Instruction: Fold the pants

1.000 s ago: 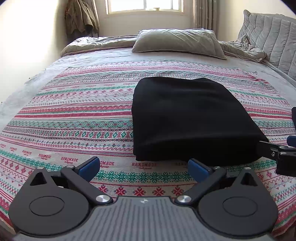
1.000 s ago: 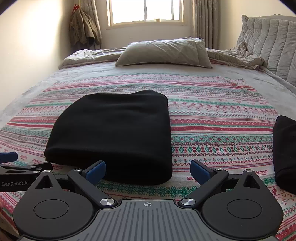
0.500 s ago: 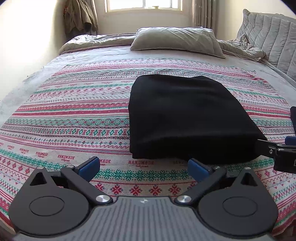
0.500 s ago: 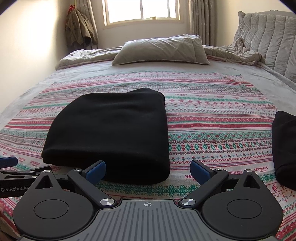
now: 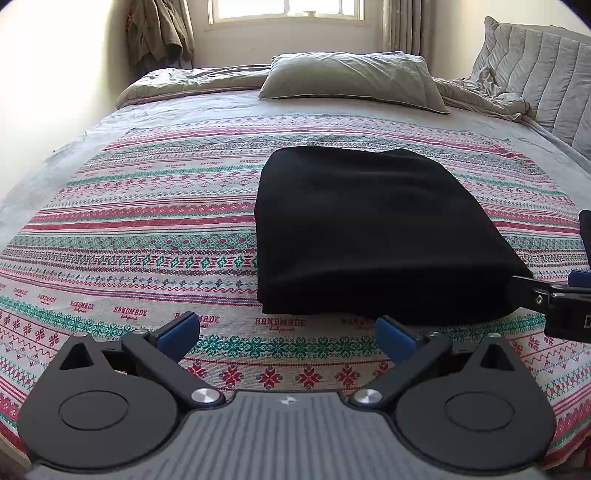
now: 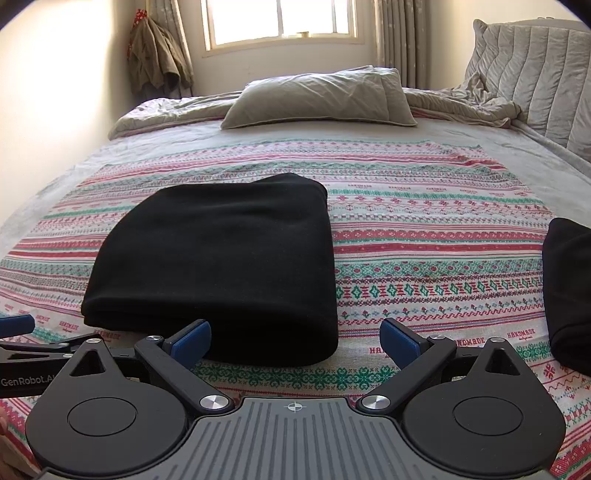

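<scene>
Black pants folded flat, compact rectangle on patterned blanket.

A home bedroom: a bed under a patterned blanket, a pillow at its far end, a curtained window at the top.

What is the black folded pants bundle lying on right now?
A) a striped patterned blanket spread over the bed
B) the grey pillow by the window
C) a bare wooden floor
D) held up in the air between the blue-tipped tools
A: the black pants lie flat on the striped blanket, well short of the pillow, and both the left gripper and right gripper are open and empty.
</scene>
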`<state>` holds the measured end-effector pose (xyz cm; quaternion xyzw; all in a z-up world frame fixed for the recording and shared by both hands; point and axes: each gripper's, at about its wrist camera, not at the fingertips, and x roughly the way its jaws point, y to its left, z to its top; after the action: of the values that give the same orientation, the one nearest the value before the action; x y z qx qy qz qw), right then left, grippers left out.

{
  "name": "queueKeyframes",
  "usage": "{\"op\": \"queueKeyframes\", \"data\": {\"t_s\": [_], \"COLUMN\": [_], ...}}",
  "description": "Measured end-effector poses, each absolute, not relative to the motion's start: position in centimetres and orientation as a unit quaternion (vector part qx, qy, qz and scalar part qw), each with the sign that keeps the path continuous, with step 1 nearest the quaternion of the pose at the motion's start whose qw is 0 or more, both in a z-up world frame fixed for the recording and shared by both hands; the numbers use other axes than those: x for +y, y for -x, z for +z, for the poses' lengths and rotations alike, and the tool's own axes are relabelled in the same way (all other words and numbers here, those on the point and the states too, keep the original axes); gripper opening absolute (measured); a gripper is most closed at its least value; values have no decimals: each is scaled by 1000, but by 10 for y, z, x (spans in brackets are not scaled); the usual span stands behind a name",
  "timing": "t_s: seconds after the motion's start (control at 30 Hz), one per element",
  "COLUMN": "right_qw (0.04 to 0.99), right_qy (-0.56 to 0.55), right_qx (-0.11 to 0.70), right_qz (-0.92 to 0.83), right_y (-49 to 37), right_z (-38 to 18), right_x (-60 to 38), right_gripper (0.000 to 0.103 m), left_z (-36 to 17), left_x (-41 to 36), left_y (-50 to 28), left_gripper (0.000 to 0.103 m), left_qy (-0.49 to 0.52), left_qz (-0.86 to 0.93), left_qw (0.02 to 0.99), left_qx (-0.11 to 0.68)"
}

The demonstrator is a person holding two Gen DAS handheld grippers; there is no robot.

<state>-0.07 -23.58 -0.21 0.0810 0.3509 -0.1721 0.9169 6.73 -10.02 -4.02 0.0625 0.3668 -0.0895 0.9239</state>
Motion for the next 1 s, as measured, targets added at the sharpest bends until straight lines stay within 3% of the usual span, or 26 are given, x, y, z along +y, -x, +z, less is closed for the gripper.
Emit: {"op": "queueKeyframes", "data": {"t_s": [1.0], "right_qw": [916], "right_qy": [-83], "right_qx": [352], "right_qz": [-173], "right_y": [1], "right_z": [-5], "right_x": [-236], "right_gripper": [99], "left_z": [-43], "left_x": [-100], "left_y": [-68], "left_gripper": [103], "left_qy": [-61], "left_qz": [-90], "left_qw": [920], "left_qx": [376]}}
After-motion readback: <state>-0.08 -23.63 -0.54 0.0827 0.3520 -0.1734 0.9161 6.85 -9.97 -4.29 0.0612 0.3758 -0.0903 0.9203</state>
